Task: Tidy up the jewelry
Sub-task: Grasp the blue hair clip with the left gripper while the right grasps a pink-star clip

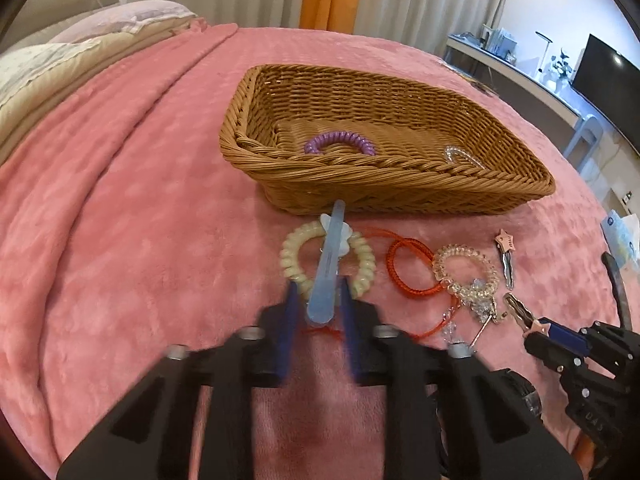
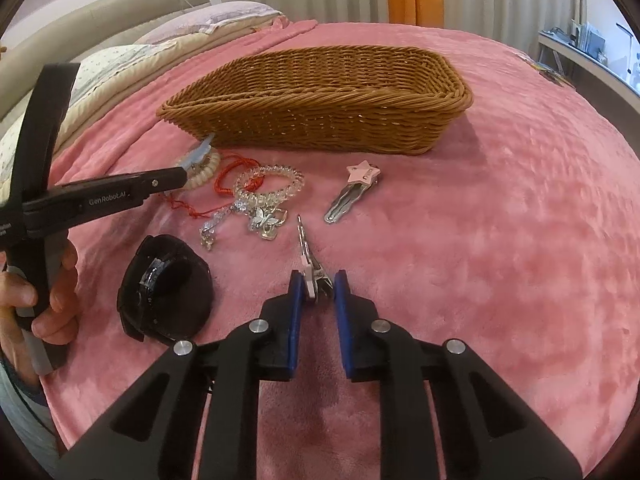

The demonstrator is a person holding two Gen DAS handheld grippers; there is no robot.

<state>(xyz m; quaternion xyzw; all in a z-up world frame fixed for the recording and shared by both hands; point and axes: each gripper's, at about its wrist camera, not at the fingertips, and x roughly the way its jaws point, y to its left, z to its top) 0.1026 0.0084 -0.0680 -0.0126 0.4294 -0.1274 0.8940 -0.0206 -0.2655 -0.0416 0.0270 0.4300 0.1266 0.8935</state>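
My left gripper [image 1: 318, 294] is shut on a light blue hair clip [image 1: 327, 264], which points toward the wicker basket [image 1: 400, 172] over a cream spiral hair tie [image 1: 292, 258]. The basket holds a purple spiral tie [image 1: 338, 142] and a clear piece [image 1: 460, 157]. My right gripper [image 2: 314, 282] has its jaws either side of a silver clip [image 2: 310, 264] with a pale end; the jaws do not press it. A red cord bracelet [image 1: 412, 276], a clear spiral tie with charms [image 1: 466, 272] and a pink star clip [image 2: 354, 190] lie on the pink blanket.
The pink blanket [image 2: 500, 240] covers the bed. Pillows [image 2: 180, 36] lie at the far left. A desk with a monitor [image 1: 600, 80] stands at the right. The left tool's black camera housing [image 2: 164, 284] and the hand holding it [image 2: 52, 300] are at the left in the right wrist view.
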